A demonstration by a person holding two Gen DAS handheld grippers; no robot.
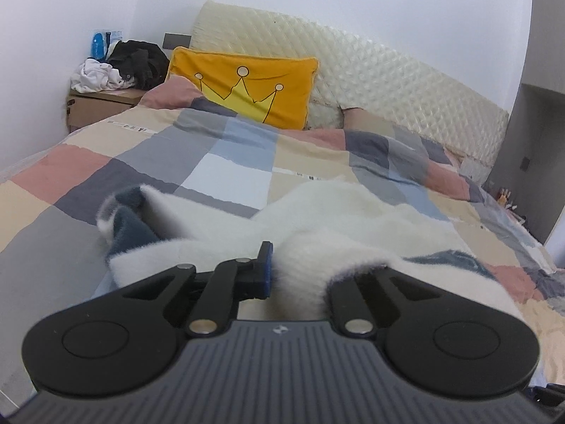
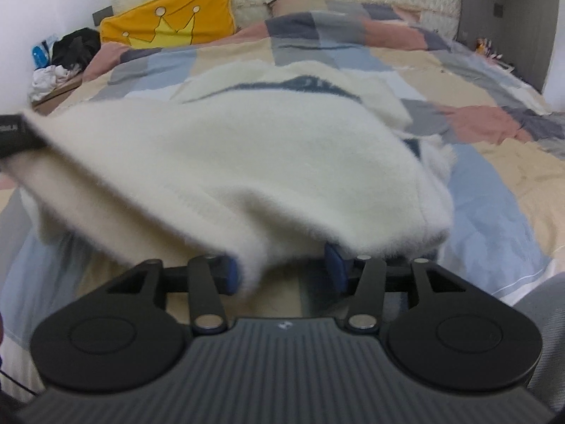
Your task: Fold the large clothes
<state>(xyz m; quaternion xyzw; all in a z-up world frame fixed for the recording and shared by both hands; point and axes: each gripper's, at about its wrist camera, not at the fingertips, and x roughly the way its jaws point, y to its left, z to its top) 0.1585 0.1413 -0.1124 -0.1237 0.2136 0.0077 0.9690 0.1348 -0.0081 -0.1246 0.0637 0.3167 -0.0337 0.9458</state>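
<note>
We pinch the white sweater tight in our left gripper. Our right gripper gapes, fabric draped over its fingers. Sweater lies mid-bed, near the foot edge.

so the sweater is lying on the quilt across the near part of the bed, one fold of it lifted and draped over the right gripper, falling between its parted fingers. Left gripper has a bunch of it pinched between its fingers, and shows up at the left edge of the right wrist view, holding a corner. Behind the sweater the quilt runs back to a cushion leaning on the headboard. Left of the cushion, beside the bed, a cardboard box sits by the wall with a heap of clothes on top
</note>
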